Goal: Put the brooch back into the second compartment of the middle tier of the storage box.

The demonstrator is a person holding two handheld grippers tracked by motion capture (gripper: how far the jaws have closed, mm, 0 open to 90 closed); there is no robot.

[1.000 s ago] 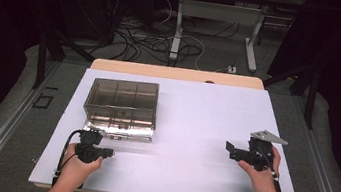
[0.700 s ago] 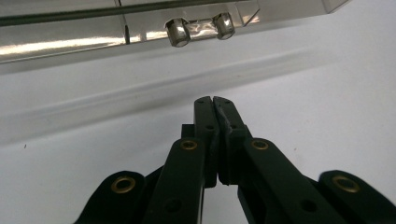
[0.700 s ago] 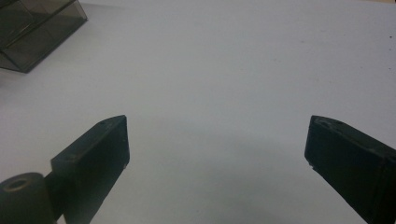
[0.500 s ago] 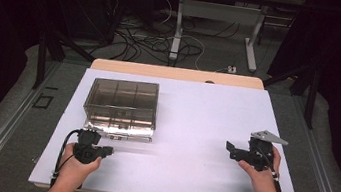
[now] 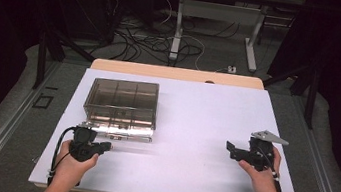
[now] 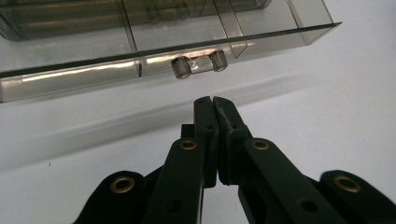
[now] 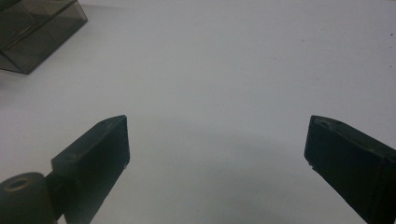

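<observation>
The left tool (image 6: 212, 100) is staying clenched with nothing in it, pointing at the little clear handle (image 6: 198, 66) on the smoky box (image 5: 122, 102). It has hardly moved, so the pull is not starting yet. The box is sitting on the left of the desk (image 5: 194, 129). The right tool (image 5: 234, 150) is resting wide open, well apart. What is lying inside the box is too hard to see.

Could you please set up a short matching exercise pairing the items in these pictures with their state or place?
Things:
1. left tool
2. right tool
3. clear compartment box
4. box latch

States or places:
A. jaws wide apart over bare table
B. on the table's left half
C. jaws shut, holding nothing
D. on the box's near edge, just ahead of the shut jaws

Pairs: 1-C, 2-A, 3-B, 4-D
</observation>
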